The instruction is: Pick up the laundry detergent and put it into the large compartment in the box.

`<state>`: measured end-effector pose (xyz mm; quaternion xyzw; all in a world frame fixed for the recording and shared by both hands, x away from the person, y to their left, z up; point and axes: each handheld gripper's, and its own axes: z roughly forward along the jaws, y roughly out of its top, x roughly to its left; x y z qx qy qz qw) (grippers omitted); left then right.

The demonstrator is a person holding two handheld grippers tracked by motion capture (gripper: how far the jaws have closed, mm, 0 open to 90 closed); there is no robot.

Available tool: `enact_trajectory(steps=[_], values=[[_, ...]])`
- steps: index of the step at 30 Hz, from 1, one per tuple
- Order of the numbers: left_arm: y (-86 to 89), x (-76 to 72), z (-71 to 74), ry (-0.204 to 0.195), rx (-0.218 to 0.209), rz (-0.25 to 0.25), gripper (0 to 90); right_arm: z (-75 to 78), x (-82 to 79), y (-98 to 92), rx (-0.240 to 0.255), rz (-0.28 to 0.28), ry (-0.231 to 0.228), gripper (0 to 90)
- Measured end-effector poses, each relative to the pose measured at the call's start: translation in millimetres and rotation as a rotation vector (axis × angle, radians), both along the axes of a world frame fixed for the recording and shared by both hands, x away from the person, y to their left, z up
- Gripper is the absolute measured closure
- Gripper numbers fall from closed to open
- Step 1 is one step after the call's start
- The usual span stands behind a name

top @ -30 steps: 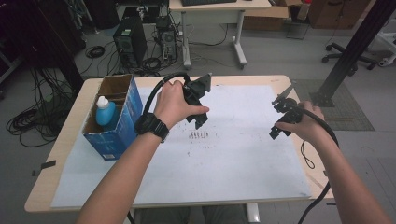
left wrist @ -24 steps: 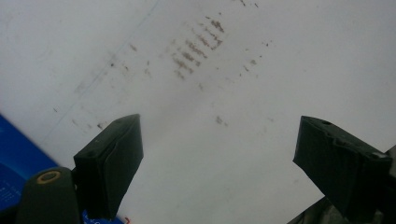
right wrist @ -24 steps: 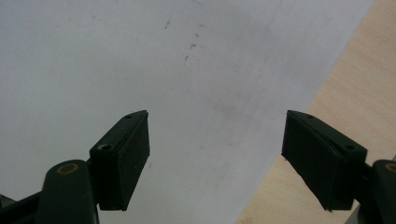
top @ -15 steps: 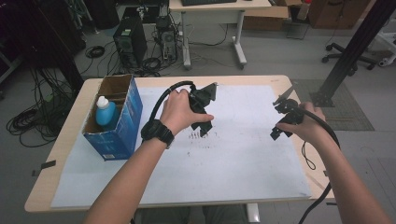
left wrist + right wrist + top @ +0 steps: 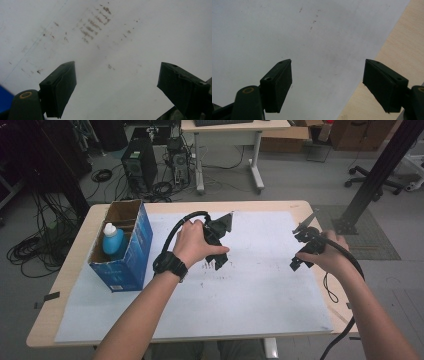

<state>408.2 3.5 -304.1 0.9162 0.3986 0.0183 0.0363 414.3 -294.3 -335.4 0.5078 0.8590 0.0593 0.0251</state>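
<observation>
My left gripper is held in the left hand over the middle of the white sheet, just above a patch of brown smudge marks. In the left gripper view its jaws stand wide open with nothing between them, and the smudge marks lie ahead on the sheet. My right gripper hovers near the sheet's right edge. Its jaws are also wide open and hold nothing, over the white sheet where it meets the bare wood.
An open blue cardboard box with a blue bottle inside stands at the table's left side; its corner shows in the left gripper view. Cables trail from both grippers. Desks, computers and a chair stand on the floor beyond the table.
The left hand has brought its gripper toward the person and lower over the smudge marks. The right gripper has barely moved. Both stay open.
</observation>
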Motion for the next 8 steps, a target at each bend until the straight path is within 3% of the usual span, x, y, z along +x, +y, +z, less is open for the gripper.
enact_trajectory(steps=[8], values=[[2.1, 0.1, -1.0, 0.006, 0.000, 0.004, 15.7, 0.6, -0.7, 0.6, -0.001, 0.003, -0.002, 23.4]])
